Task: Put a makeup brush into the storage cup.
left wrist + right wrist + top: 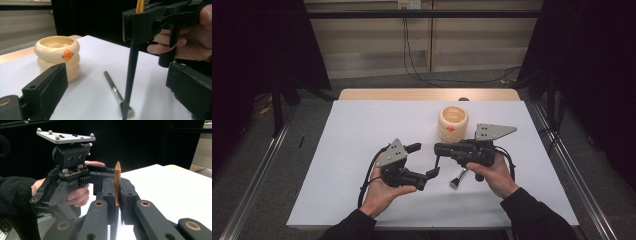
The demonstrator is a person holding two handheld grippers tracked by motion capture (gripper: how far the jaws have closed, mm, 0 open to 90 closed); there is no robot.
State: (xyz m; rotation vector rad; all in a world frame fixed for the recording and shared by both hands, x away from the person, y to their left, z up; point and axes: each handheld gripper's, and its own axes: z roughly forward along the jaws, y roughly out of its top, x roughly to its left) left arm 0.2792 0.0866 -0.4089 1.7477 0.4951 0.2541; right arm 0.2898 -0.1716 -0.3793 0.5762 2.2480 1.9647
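While R gripper [117,195] clamps brush [131,72] upright | L gripper [117,95] jaws apart | 2nd brush [113,86] on table [362,130]

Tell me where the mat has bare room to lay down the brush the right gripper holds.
Bare: the white mat left of the cream holder, and its far right edge. Crowded: the near middle, where the left gripper, right gripper, held brush and lying brush meet.

White-topped table [362,150] with a cream ringed holder [453,123] and a loose brush [458,179].
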